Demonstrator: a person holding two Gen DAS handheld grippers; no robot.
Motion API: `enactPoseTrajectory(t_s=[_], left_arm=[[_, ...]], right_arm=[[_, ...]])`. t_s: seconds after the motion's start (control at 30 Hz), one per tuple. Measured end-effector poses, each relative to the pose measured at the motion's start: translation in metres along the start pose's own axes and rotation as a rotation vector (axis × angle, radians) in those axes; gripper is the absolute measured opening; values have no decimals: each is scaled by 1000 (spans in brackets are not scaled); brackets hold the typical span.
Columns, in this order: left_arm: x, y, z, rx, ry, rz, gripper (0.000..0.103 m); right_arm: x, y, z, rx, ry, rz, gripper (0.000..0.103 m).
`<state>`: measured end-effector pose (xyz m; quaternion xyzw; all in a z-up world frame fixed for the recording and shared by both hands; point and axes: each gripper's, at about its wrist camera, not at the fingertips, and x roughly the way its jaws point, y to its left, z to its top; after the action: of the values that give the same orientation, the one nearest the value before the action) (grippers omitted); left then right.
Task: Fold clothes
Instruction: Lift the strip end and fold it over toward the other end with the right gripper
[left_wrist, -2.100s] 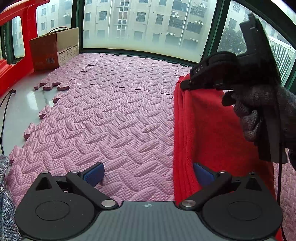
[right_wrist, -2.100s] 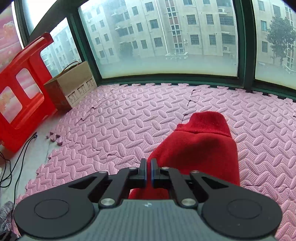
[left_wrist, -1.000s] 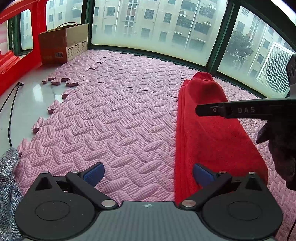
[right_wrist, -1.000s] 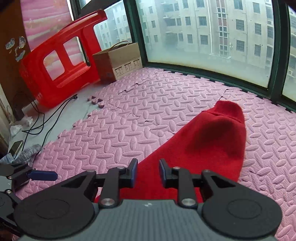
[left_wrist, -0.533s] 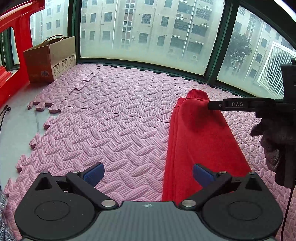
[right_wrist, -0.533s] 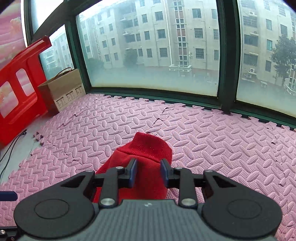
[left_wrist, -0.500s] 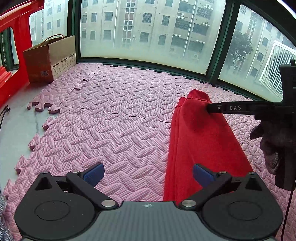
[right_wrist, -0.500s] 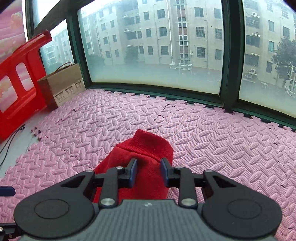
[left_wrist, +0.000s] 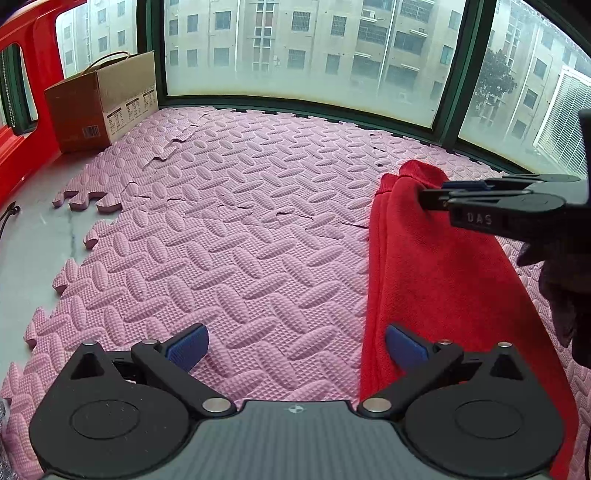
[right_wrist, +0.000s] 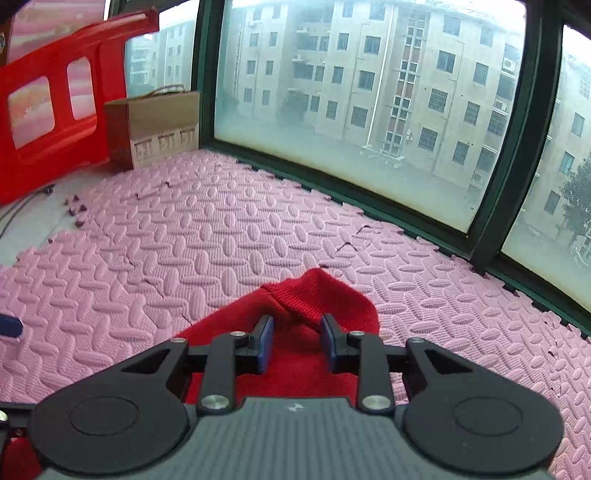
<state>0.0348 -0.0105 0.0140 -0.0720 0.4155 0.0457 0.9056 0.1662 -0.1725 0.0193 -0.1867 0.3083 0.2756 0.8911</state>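
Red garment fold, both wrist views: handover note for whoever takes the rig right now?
Left tool: open, empty, low over the pink mat, beside the garment's left edge.
Right tool: open, holding nothing, poised at the ribbed far end of the red garment; the left view shows its tips at that end.
Garment: lies on the mat as a long narrow strip, layered edges stacked along its left side.
Done: lengthwise folds.
Left: probably grip the far end and fold it back toward the near end, then flatten.
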Motion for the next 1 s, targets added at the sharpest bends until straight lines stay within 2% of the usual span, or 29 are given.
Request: enactPoseTrajectory(t_s=[0.07, 0.17, 0.2, 0.23, 0.27, 0.33, 0.4, 0.5, 0.6, 0.67, 0.7, 0.77, 0.83, 0.9, 1.0], left_arm=[[0, 2, 0, -8, 4, -6, 103], [-1, 3, 1, -13, 6, -11, 103], [-1, 3, 1, -15, 6, -12, 103], [-1, 3, 1, -18, 7, -13, 103], [-2, 3, 1, -20, 6, -14, 103], [-3, 3, 2, -24, 4, -14, 103], [-5, 2, 4, -27, 0, -17, 103], [-5, 0, 8, -25, -8, -16, 103], [-1, -3, 11, -12, -6, -11, 103], [3, -3, 12, -1, -1, -5, 103], [4, -3, 12, 2, 3, -3, 103], [6, -1, 12, 2, 6, -2, 103], [7, 0, 12, -3, 9, -5, 103], [5, 0, 14, -4, 7, -3, 103], [2, -6, 16, 11, -7, -7, 103]], right_arm=[[0, 2, -4, -22, -22, -1, 28], [-18, -11, -1, 65, -54, 60, 30], [-24, -20, -1, 104, -68, 79, 33], [-30, -28, -1, 143, -82, 99, 44], [-34, -37, -3, 186, -90, 111, 48], [-32, -57, -9, 270, -64, 137, 53], [-22, -74, -18, 351, -26, 168, 54], [-5, -91, -32, 451, 25, 264, 54], [2, -95, -39, 493, 5, 313, 55], [6, -95, -38, 504, 6, 338, 50], [9, -95, -37, 512, 16, 360, 38], [10, -93, -36, 510, 23, 366, 33], [10, -94, -35, 526, 18, 389, 23], [8, -96, -34, 543, 6, 409, 19], [8, -95, -32, 524, 10, 400, 20]])
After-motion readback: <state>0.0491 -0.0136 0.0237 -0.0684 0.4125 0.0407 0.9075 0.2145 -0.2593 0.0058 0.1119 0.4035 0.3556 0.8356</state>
